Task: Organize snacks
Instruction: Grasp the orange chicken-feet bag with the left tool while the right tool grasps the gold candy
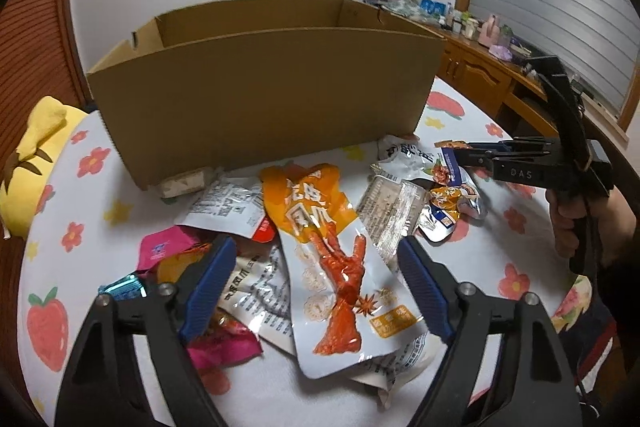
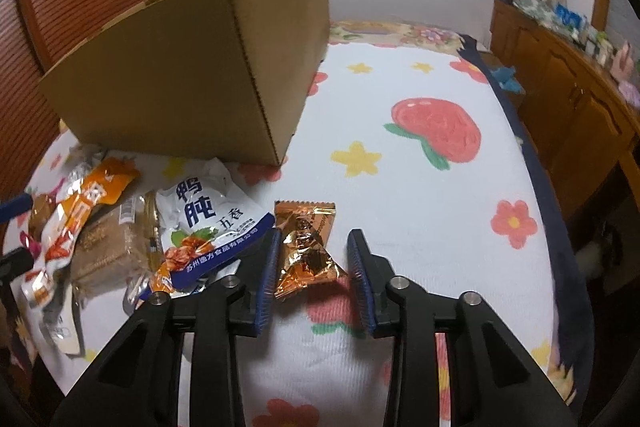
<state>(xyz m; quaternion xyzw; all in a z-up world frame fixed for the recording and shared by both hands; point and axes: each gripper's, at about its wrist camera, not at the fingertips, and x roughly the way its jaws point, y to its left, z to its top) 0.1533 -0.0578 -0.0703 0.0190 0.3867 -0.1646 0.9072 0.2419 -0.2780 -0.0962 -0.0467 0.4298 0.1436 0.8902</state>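
A heap of snack packets lies on the flowered white cloth (image 2: pixel 400 207) in front of an open cardboard box (image 1: pixel 260 99). My left gripper (image 1: pixel 316 245) is open, its blue pads on either side of a long pouch with an orange top and a red chicken foot printed on it (image 1: pixel 332 267). My right gripper (image 2: pixel 315 239) is shut on a small orange foil packet (image 2: pixel 306 247) resting on the cloth, right of the heap. The right gripper (image 1: pixel 460 151) also shows in the left wrist view, held by a hand.
A white and blue pouch (image 2: pixel 204 215) and a clear packet of brown cake (image 2: pixel 108 247) lie left of the right gripper. Pink packets (image 1: pixel 160 247) sit under the left finger. A yellow cushion (image 1: pixel 36 147) lies far left; a wooden cabinet (image 2: pixel 568 107) stands on the right.
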